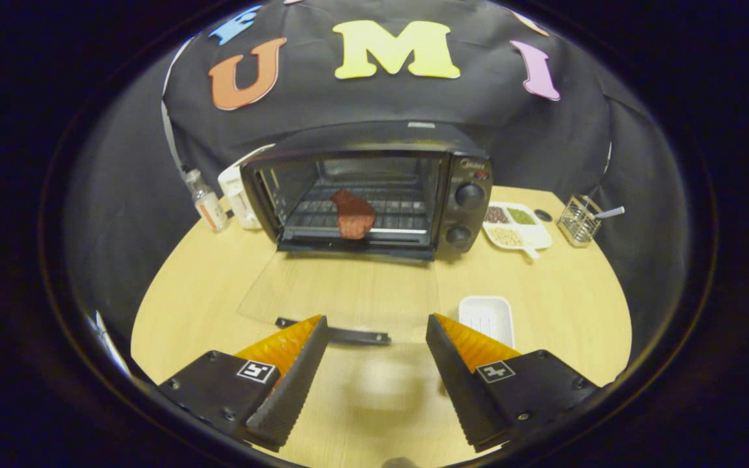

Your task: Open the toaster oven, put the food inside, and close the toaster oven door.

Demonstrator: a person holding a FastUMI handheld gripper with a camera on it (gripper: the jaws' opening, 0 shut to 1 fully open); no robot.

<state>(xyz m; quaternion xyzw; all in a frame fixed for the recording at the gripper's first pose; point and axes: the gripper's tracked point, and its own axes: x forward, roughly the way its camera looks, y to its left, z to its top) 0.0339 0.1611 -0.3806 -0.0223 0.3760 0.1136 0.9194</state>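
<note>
1. Gripper point(376, 325): the two fingers stand spread wide apart with nothing between them, hovering above the wooden table point(205, 292). It carries no load.

2. Door handle point(342, 333): a dark bar lying just ahead of the fingers, crossing the gap between them. It edges the glass door point(342, 292), which is folded fully down and lies flat, or nearly so, over the table; through it the wood grain shows plainly.

3. White tray point(488, 316): bare, sitting on the table just beside the door's right edge and close ahead of the right finger.

4. Toaster oven point(374, 195): mouth open. The food point(352, 213), a reddish-brown piece, rests on the wire rack inside, toward the front.

5. Step in hand, as judged: opening and loading appear done; closing the door remains.

6. Next move, as judged: the fingers must get under or around the handle and swing the door up and back toward the oven. The handle lies low against the table, so the approach wants a shallow angle.

7. Room: open table lies to the left of the door. On the right the tray crowds the path. Beyond, a small bottle point(207, 205) stands left of the oven; a sectioned dish point(516, 225) and a wire basket point(578, 221) stand right of it, well apart from the door's swing.
</note>
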